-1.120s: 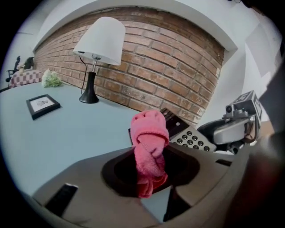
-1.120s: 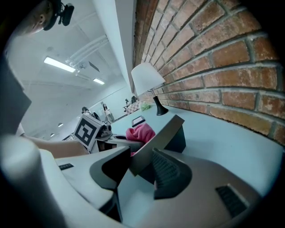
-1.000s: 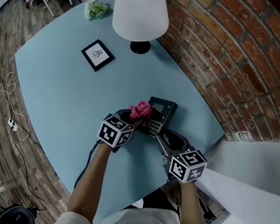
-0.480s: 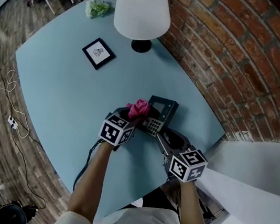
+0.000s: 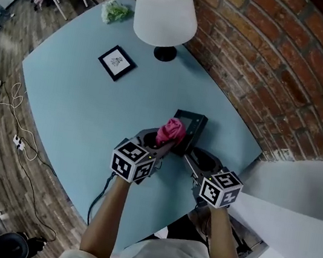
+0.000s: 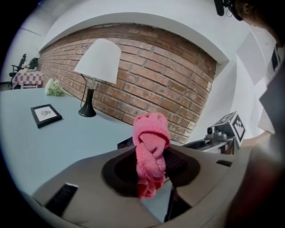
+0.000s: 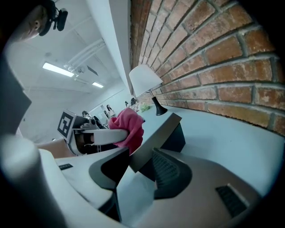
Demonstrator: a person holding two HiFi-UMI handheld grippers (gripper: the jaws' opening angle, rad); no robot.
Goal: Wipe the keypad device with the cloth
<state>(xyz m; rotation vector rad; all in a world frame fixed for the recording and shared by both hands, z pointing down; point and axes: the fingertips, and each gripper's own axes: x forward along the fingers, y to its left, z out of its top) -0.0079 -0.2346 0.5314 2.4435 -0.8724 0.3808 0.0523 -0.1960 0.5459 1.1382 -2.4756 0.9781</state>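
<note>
The black keypad device [image 5: 190, 126] lies on the blue table [image 5: 80, 99] near the brick wall, its slanted face towards me. My left gripper [image 5: 163, 145] is shut on a bunched pink cloth [image 5: 171, 131], which rests over the device's left part and hides the keys. In the left gripper view the cloth [image 6: 150, 149] stands up between the jaws of that gripper [image 6: 149, 167], with a corner of the device [image 6: 125, 143] behind. My right gripper [image 5: 191, 155] holds the device's near end; in its own view the device [image 7: 165, 129] sits between the jaws of the gripper [image 7: 133, 162], beside the cloth [image 7: 129, 126].
A white lamp [image 5: 166, 13] stands at the back by the brick wall [image 5: 270, 64]. A small framed picture [image 5: 117, 63] lies left of centre and a green bundle [image 5: 115, 10] sits at the far corner. Cables [image 5: 21, 142] trail on the wooden floor at left.
The left gripper has carried the pink cloth to the right, from the device's left edge onto its face. The right gripper has stayed on the device.
</note>
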